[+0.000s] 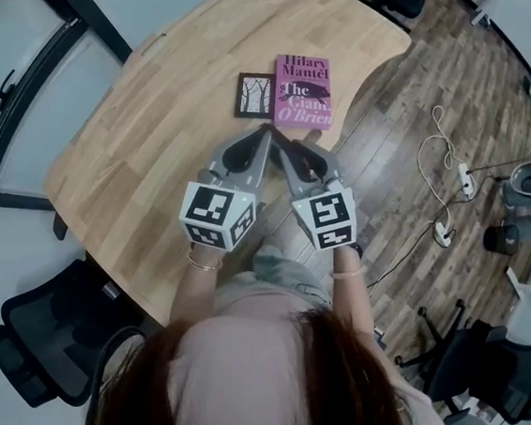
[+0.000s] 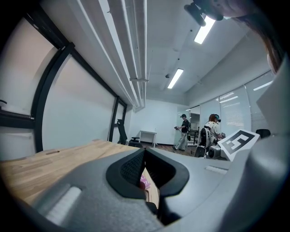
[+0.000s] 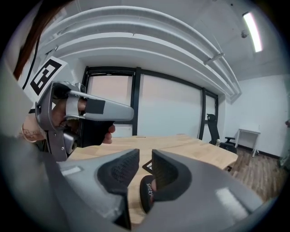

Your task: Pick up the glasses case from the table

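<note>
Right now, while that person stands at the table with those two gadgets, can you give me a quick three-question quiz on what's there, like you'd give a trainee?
1. True or false: the pink book lies on the floor.
2. In the head view, what lies just left of the book? A) a small black-framed picture B) a mug C) a laptop
3. In which gripper's view does the dark glasses case show just under slightly parted fingers?

Key:
1. False. It lies on the wooden table.
2. A.
3. The right gripper. Nothing sits between its fingers. The left gripper has its fingers together.
</note>
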Available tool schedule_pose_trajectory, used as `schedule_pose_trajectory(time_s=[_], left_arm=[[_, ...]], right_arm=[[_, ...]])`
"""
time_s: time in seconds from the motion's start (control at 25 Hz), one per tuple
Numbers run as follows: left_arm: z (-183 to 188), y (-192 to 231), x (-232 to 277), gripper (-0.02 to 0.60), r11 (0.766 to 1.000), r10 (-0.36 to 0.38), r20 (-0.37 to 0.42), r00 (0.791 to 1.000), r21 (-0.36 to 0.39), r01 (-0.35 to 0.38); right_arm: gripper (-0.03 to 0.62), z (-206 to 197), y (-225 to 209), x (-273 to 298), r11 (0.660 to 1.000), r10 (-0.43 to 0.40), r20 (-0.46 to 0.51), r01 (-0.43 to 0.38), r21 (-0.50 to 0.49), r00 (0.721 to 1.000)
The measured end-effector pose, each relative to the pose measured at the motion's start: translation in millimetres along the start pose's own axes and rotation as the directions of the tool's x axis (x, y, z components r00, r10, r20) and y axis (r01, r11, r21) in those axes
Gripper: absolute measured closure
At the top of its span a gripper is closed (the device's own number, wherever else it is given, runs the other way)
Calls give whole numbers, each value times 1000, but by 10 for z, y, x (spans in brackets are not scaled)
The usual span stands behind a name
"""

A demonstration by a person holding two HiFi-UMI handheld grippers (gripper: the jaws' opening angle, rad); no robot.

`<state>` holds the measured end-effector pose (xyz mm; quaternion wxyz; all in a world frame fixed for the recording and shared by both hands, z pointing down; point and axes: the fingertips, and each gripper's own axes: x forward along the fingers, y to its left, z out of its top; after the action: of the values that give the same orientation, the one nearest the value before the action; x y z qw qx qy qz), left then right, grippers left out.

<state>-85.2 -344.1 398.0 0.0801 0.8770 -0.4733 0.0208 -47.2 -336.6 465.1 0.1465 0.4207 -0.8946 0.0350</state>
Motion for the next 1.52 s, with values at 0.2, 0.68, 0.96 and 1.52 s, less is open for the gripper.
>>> schedule_pose_trajectory(time_s=[0.2,0.68,0.96,1.52], left_arm=[[-44,84,94,574,1000,6,-5,1000,-8,-6],[-141,315,252,574,999,37,-15,999,-33,-37],[-223,426,325,574,997,51,-35,998,-49,-52],[-319,548,479,573,996,54,-59,997,-71,-58]], right_arm=[[463,-161,-35,174,999,41,-43,-41,-13,998],[413,-524,-70,502,991,113,-143,-121,-50,983],[389,-803,-61,678,983,145,-220,-165,-76,965],[332,-1243,-101,974,968,191,-354,-237,-89,916]])
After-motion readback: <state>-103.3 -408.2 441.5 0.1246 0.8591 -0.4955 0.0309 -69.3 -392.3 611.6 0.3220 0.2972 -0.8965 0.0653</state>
